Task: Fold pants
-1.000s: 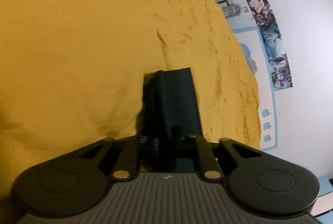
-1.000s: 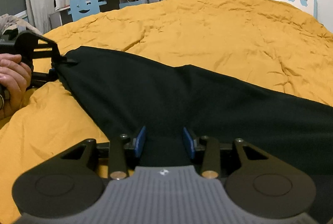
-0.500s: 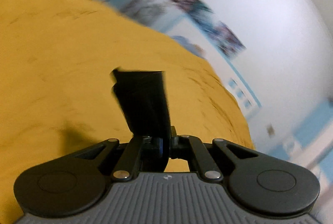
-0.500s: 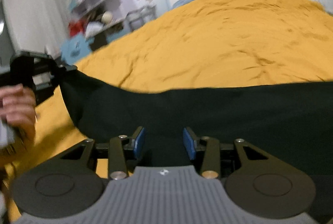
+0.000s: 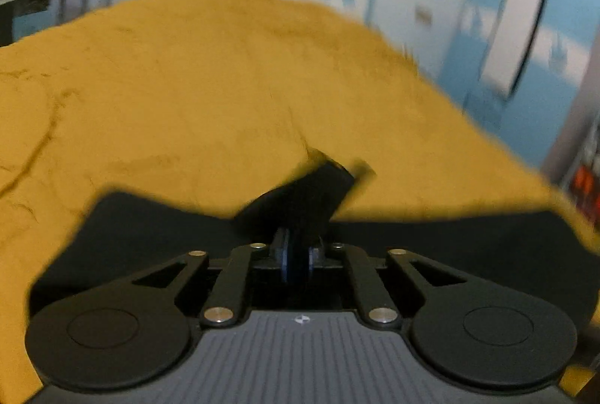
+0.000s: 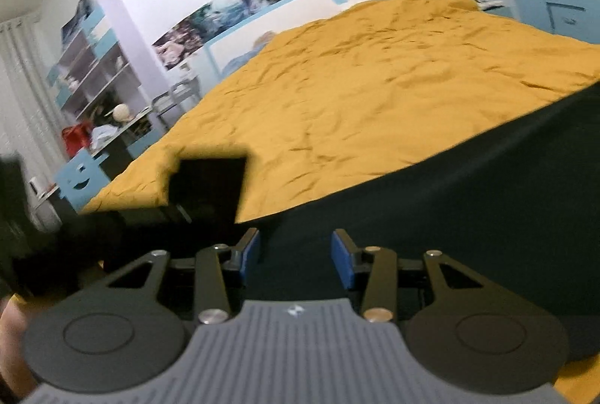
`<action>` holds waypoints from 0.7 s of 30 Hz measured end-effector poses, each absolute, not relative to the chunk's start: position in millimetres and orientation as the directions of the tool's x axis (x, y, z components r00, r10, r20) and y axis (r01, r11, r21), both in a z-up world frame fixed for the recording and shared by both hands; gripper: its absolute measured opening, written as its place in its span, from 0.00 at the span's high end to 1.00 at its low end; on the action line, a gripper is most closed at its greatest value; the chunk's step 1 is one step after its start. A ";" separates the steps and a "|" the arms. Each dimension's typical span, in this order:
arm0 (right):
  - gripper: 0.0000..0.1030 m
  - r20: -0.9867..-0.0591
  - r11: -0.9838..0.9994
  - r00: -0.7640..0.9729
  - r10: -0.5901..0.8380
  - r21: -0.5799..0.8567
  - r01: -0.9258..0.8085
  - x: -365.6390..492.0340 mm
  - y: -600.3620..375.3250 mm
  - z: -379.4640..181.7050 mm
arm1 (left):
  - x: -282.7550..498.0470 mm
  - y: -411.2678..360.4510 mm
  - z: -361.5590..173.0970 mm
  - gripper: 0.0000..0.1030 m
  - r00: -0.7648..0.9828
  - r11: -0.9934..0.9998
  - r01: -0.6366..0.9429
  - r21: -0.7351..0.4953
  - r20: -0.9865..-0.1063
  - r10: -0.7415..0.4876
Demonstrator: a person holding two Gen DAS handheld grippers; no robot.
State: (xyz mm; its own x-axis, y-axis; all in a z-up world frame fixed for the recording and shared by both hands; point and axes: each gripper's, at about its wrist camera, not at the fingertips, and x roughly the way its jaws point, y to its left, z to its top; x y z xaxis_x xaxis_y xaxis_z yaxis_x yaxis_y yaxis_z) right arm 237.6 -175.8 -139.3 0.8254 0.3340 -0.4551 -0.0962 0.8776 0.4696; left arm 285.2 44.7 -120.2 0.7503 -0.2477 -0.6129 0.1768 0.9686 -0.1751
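Dark pants (image 6: 431, 201) lie on the yellow bed (image 6: 375, 85), spreading under both grippers. The right gripper (image 6: 295, 256) stands half open astride cloth. The left gripper (image 5: 296, 259) has just been opening, a blurred fold apparently still pinched.

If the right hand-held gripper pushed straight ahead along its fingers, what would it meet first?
Most likely the dark fabric pants, which already lie between and just beyond the right hand-held gripper's blue pads; the wrinkled mustard-yellow bedspread comes after. Depth is hard to judge here.
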 end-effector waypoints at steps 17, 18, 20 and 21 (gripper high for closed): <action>0.56 -0.538 0.769 0.685 0.491 0.638 -0.050 284.9 -152.8 -159.3 | 242.2 220.3 -94.3 0.43 0.777 0.851 -0.139 -0.507 -0.588 -0.223; 0.54 -0.548 0.776 0.681 0.486 0.628 -0.049 289.3 -146.9 -161.2 | 245.3 229.1 -99.5 0.43 0.766 0.835 -0.171 -0.523 -0.603 -0.221; 0.54 -0.578 0.806 0.680 0.452 0.591 -0.034 297.9 -136.1 -166.1 | 251.2 238.7 -108.0 0.43 0.755 0.808 -0.204 -0.553 -0.614 -0.230; 0.54 -0.588 0.813 0.679 0.441 0.582 -0.024 302.9 -131.8 -169.0 | 254.7 239.0 -110.7 0.43 0.750 0.803 -0.213 -0.556 -0.620 -0.230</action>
State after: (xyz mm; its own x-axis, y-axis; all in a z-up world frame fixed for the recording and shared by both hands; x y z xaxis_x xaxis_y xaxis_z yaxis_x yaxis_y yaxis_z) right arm 302.9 -131.8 -169.0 0.6788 0.4405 -0.5875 -0.0242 0.8131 0.5816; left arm 254.7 239.0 -110.7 0.7498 -0.2302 -0.6203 -0.2133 0.8034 -0.5560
